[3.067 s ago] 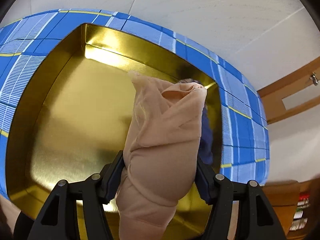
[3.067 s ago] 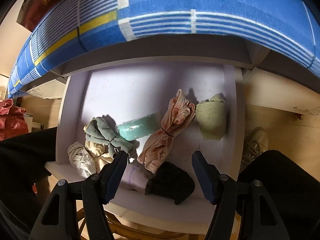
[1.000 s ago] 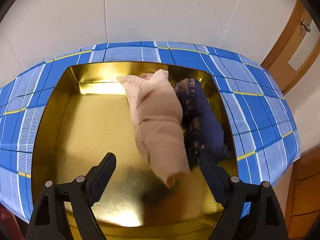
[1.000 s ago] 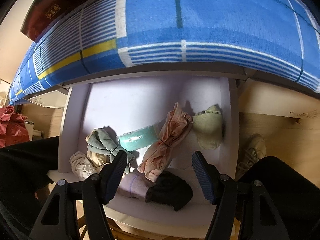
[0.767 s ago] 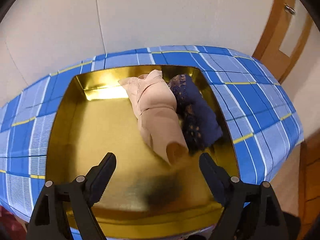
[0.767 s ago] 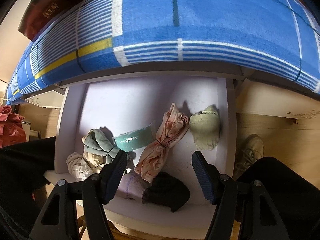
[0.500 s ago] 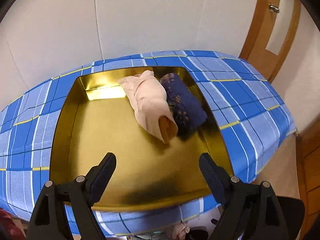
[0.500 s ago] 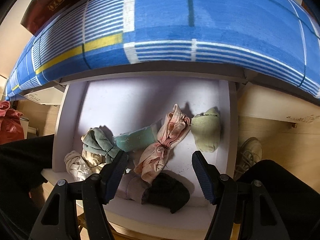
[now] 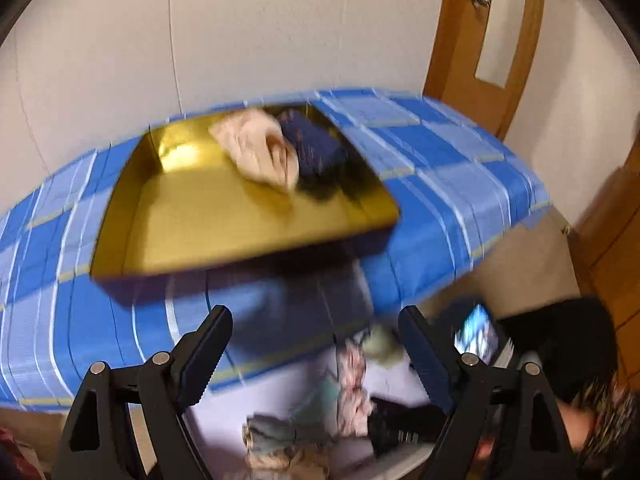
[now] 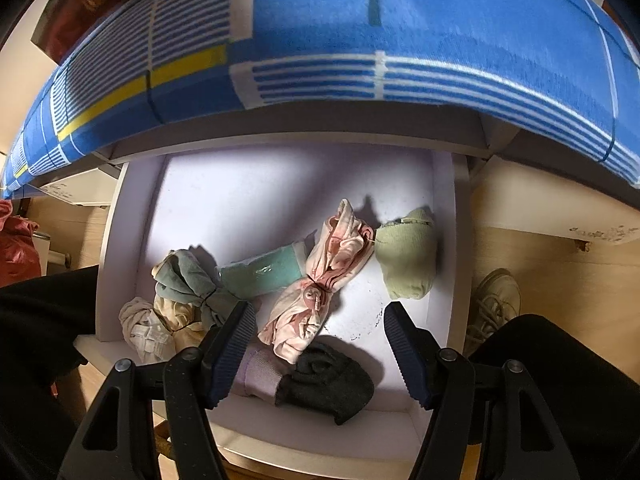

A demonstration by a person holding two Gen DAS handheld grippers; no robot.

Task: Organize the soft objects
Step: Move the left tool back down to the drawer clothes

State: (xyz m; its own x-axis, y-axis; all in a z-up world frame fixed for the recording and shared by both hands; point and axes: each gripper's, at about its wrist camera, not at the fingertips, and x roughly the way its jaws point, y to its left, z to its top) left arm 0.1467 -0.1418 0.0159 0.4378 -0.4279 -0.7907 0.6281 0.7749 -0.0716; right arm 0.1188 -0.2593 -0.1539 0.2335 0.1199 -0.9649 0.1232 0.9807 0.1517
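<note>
A gold tin (image 9: 192,216) sits on the blue plaid tablecloth (image 9: 432,184). A beige roll (image 9: 260,152) and a dark blue roll (image 9: 316,148) lie at its far right. My left gripper (image 9: 316,356) is open and empty, in front of the table edge above the drawer. My right gripper (image 10: 318,348) is open and empty above the white drawer (image 10: 248,200). In the drawer lie a pink bundle (image 10: 320,276), a teal roll (image 10: 264,272), a pale green roll (image 10: 408,260), a black and lilac sock (image 10: 316,384) and a grey-green and cream bundle (image 10: 176,296).
The tablecloth (image 10: 400,20) overhangs the drawer's back. The person's dark-clothed legs (image 10: 560,380) flank the drawer, with a shoe (image 10: 492,304) on the wooden floor. A wooden door (image 9: 480,40) stands at the back right. The left wrist view is motion-blurred.
My left gripper has let go of the beige roll in the tin and pulled back and down past the table edge; the drawer is now in its view. The right gripper has barely moved.
</note>
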